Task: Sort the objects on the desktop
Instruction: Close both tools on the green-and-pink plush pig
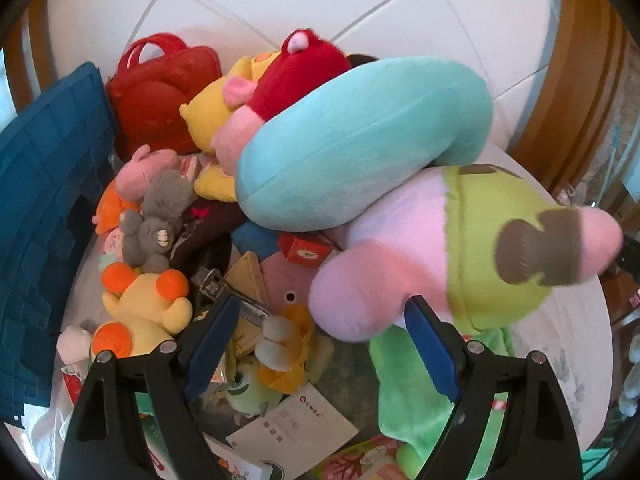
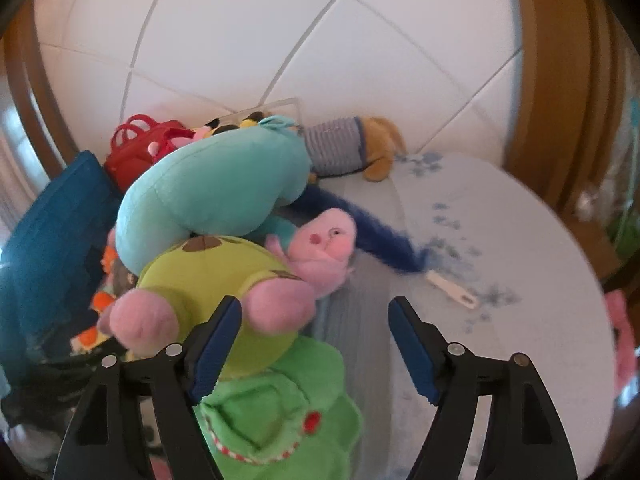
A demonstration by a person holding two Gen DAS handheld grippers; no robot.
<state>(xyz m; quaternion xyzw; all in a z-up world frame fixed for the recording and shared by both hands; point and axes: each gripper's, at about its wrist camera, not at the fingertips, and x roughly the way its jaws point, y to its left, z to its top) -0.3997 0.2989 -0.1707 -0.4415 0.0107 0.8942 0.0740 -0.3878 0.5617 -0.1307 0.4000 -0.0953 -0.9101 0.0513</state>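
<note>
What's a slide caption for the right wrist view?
Right gripper, fingers open and empty, over a plush pile: pink toy in green shorts under a teal cushion, on a round table.

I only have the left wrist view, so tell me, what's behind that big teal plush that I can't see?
Observer: Behind the teal plush, the right wrist view shows a tan plush in a striped shirt lying on the table.
Operator: Anything else on that side?
Observer: A fuzzy blue strip runs out from under the pile, with a small white tool lying past its end.
Operator: Is the right gripper holding anything?
Observer: No. The right gripper is open, the pink and green plush just against its left finger, unpinched.
</note>
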